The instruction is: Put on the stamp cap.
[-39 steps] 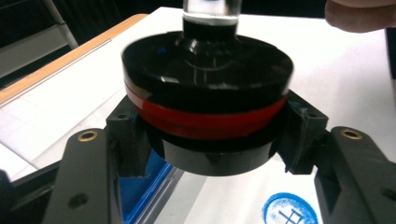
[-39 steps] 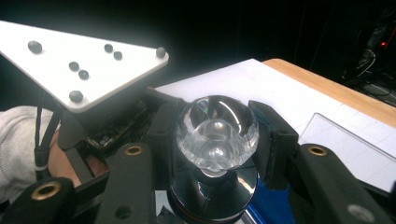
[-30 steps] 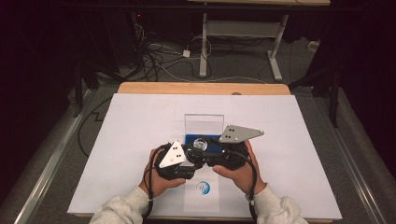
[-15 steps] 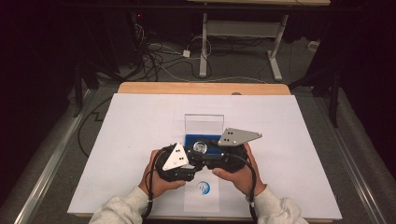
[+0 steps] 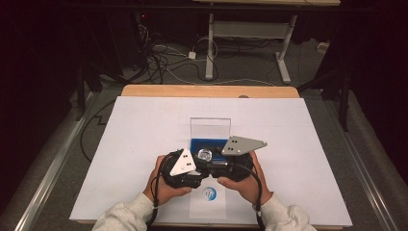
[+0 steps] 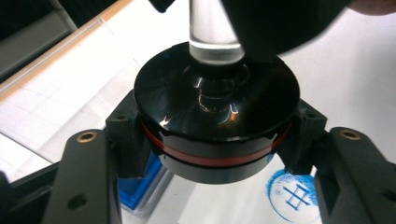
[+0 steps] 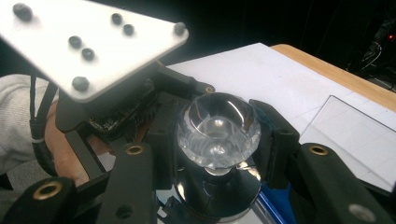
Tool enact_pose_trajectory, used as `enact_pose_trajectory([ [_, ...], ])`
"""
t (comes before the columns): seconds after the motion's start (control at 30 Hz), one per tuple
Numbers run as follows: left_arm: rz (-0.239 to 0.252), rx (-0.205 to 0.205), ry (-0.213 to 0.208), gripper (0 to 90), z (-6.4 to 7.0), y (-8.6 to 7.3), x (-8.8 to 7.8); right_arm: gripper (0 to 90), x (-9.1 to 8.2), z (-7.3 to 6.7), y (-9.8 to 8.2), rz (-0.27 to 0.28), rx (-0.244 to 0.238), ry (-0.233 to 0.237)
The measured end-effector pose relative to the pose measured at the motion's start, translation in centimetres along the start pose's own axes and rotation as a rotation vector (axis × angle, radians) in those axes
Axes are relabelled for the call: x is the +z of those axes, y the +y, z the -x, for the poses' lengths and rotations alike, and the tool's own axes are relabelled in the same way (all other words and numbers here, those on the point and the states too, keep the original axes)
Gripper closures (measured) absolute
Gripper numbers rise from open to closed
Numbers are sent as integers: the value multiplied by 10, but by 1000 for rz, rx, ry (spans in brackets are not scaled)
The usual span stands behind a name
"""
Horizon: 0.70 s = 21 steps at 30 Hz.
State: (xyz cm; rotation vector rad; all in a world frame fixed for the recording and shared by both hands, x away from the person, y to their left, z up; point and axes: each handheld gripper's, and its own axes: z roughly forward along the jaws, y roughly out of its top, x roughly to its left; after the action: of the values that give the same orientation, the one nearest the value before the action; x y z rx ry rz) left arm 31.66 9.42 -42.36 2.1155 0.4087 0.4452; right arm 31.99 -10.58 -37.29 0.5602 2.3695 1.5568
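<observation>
**Two grippers clamp one stamp over the sheet**

High view: The stamp point(image 5: 204, 155) sits just below the middle of the white sheet point(image 5: 144, 130), its clear faceted knob catching the light. The left gripper point(image 5: 195, 166) closes in from 8 o'clock of it, the right gripper point(image 5: 211, 162) from 4 o'clock, each in one hand. A blue ink pad point(image 5: 208, 144) lies touching at 12 o'clock of the stamp, with its clear lid point(image 5: 210, 127) standing up behind. A round blue print point(image 5: 209, 193) lies on the sheet at 6 o'clock of the stamp. Against the picture a second ago, hands, grippers and stamp lie in nearly the same place; the grey plate on the right gripper has shifted slightly. Count: two grippers, two hands, one stamp, one pad, one print.

Left gripper view: The stamp's base point(image 6: 217, 121) is a glossy black disc with a red ring round its lower edge and a clear stem rising at 12 o'clock. Both jaws press on the disc's sides: clamped on the stamp. The print point(image 6: 293, 196) shows at 5 o'clock, the pad point(image 6: 140, 186) at 7 o'clock.

Right gripper view: The knob point(image 7: 218, 128) is clear, cut in facets, above the black disc. The jaws press on it from both sides: gripping the stamp. The left gripper's plate point(image 7: 88, 42) lies at 10 o'clock.
</observation>
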Motion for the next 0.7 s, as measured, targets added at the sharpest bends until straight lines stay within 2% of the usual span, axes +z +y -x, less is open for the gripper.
enact_pose_trajectory([
  [0.03, -3, -10, -18, 365, -1, 0, 0, 567, 0, 0, 0, 2, 1, 1],
  [0.1, -11, -2, -13, 366, -1, 0, 1, 567, 0, 0, -2, -1, 3, 3],
  [0.2, -8, -11, -34, 365, -2, 1, 0, 567, 0, -1, -2, 1, 3, 2],
  [0.23, 0, -25, -53, 365, -3, 1, -1, 567, 0, -1, -2, 2, 1, 4],
  [0.3, -5, -21, -52, 365, -3, 1, -2, 567, -1, 1, -3, 12, 17, 19],
  [0.37, 24, -81, -66, 351, -11, 1, -8, 567, -2, 1, -3, 10, 14, 22],
  [0.4, 18, -59, -45, 341, -12, 1, -10, 567, -1, 0, -4, 4, 2, 12],
  [0.43, 12, -42, -33, 340, -12, 1, -11, 567, -1, 1, -5, 0, 14, 15],
  [0.5, 3, -35, -35, 341, -11, 0, -11, 567, -1, 5, -7, 3, 38, 38],
  [0.63, 9, -20, -34, 342, -11, 1, -12, 567, -1, 0, -4, -3, 2, 21],
  [0.7, 2, -20, -31, 342, -10, 1, -10, 567, 0, 0, -5, -5, 7, 27],
])
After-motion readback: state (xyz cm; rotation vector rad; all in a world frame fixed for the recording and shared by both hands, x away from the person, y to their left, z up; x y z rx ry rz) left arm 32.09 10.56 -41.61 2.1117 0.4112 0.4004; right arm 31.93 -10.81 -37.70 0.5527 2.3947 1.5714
